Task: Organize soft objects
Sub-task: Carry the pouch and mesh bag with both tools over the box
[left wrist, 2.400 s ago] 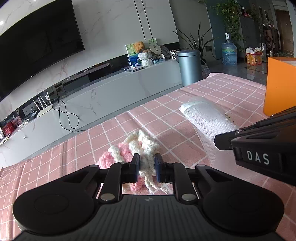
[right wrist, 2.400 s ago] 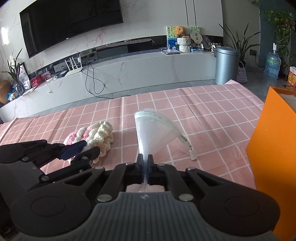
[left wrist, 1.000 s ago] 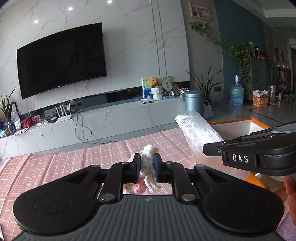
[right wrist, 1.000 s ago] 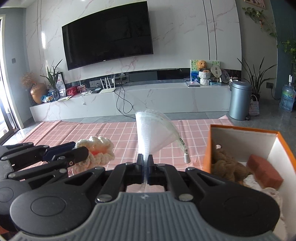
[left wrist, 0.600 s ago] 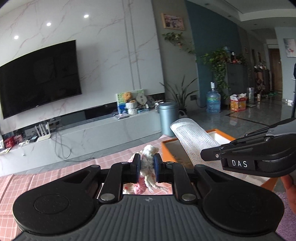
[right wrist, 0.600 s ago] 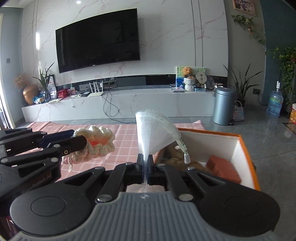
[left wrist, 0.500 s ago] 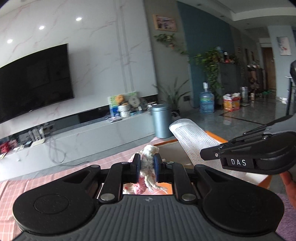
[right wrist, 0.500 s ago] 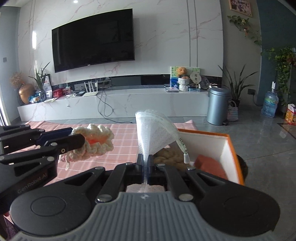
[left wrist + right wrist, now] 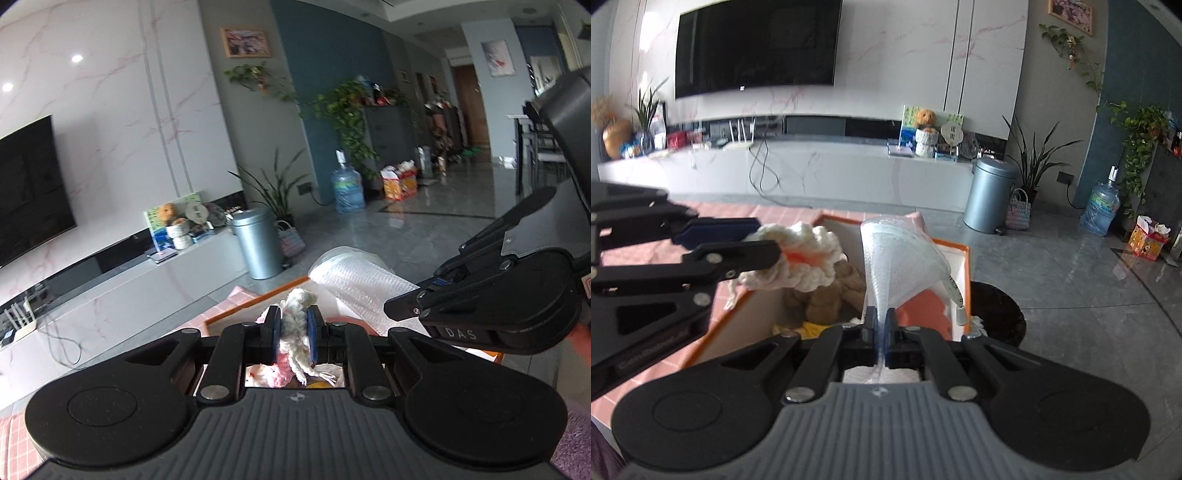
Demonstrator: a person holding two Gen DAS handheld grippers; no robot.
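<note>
Both your loads have left the bench and now hang over the box (image 9: 964,254). Your left claw (image 9: 291,332) is clenched on the yarn (image 9: 295,321), which sits just ahead of its tips and above the box's near-left corner. Your right claw (image 9: 881,325) is pinched tight on the mesh pouch (image 9: 901,266), fanned out ahead of it over the box's middle. What remains, likely, is lowering and letting go among the plush (image 9: 827,295) already inside.
</note>
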